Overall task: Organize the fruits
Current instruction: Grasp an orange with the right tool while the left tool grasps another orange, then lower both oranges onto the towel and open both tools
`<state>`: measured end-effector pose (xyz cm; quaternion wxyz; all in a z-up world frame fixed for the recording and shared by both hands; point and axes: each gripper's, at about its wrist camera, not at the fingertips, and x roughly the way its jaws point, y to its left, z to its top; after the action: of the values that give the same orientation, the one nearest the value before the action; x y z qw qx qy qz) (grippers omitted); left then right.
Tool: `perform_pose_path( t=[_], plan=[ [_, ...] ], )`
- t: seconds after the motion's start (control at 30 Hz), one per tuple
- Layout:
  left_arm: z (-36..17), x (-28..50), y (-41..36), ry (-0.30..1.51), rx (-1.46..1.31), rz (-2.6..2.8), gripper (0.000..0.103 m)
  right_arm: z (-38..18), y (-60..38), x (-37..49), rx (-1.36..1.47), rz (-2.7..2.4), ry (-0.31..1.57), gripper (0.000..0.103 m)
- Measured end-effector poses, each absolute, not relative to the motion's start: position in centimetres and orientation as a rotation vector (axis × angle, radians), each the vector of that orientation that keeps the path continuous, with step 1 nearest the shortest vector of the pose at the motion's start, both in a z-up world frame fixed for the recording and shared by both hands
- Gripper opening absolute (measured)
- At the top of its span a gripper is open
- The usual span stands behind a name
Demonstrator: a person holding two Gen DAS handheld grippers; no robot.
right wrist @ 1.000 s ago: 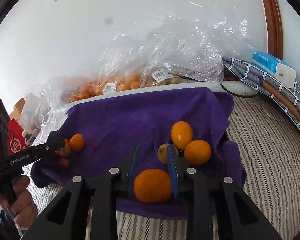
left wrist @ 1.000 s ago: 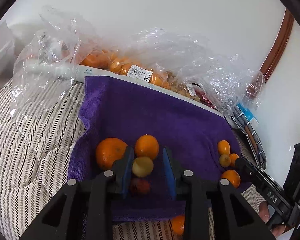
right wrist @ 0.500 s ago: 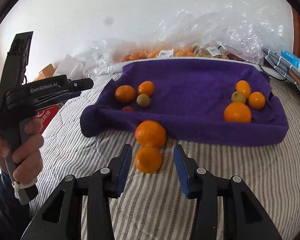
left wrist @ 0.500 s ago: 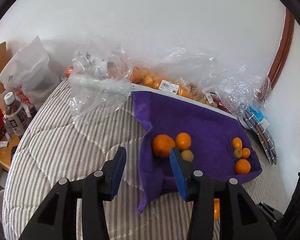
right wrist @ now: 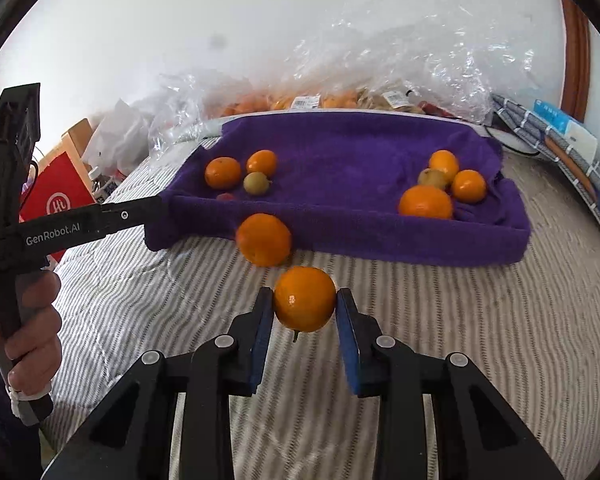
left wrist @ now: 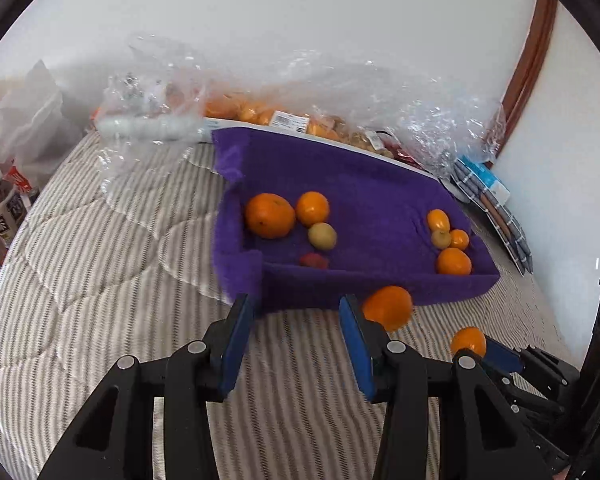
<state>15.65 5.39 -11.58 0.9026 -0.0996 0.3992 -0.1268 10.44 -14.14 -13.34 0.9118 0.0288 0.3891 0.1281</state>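
A purple towel-lined tray [right wrist: 340, 232] [left wrist: 364, 284] lies on the striped bed. It holds a left group of two oranges, a yellow-green fruit [right wrist: 256, 183] and a small red fruit [left wrist: 314, 261], and a right group of several orange fruits [right wrist: 426, 201] [left wrist: 454, 261]. A loose orange [right wrist: 264, 239] [left wrist: 388, 307] lies on the bed against the tray's front. My right gripper [right wrist: 305, 310] is shut on a second orange [right wrist: 305, 298] [left wrist: 468, 341], held just in front of the tray. My left gripper [left wrist: 296, 312] is open and empty, at the tray's front left corner.
Clear plastic bags of fruit [right wrist: 380, 80] [left wrist: 300, 92] lie behind the tray by the wall. A folded plaid cloth with a blue box [right wrist: 564, 132] sits at the right. A red box [right wrist: 58, 196], bottles [left wrist: 0, 208] and a white bag are off the bed's left edge.
Both grippers pulled back from the tray to the bed in front. The right gripper closed on the nearer loose orange. The left gripper swung right toward the tray's front.
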Motion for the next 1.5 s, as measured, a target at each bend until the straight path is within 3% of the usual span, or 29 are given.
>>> perform_pose_path(
  t=[0.57,0.6,0.67,1.27,1.5],
  plan=[
    [-15.0,17.9,-2.9,0.929,-0.195,-0.324,0.048,-13.0,-23.1,10.5,0.157,0.146,0.765,0.032],
    [-15.0,18.0,-3.2,0.932,-0.184,-0.31,0.048,-13.1,-23.2,10.6,0.161,0.146,0.768,0.032],
    [-14.9,18.1,-3.5,0.93,-0.163,-0.281,0.038,-13.4,-23.2,10.9,0.162,0.147,0.773,0.031],
    [-9.3,19.6,2.7,0.801,-0.224,-0.21,0.037,-10.5,-25.1,15.6,0.173,0.077,0.682,0.032],
    [-9.9,22.5,2.5,0.79,-0.215,-0.158,0.037,-10.7,-25.2,18.6,0.157,0.063,0.686,0.032]
  ],
)
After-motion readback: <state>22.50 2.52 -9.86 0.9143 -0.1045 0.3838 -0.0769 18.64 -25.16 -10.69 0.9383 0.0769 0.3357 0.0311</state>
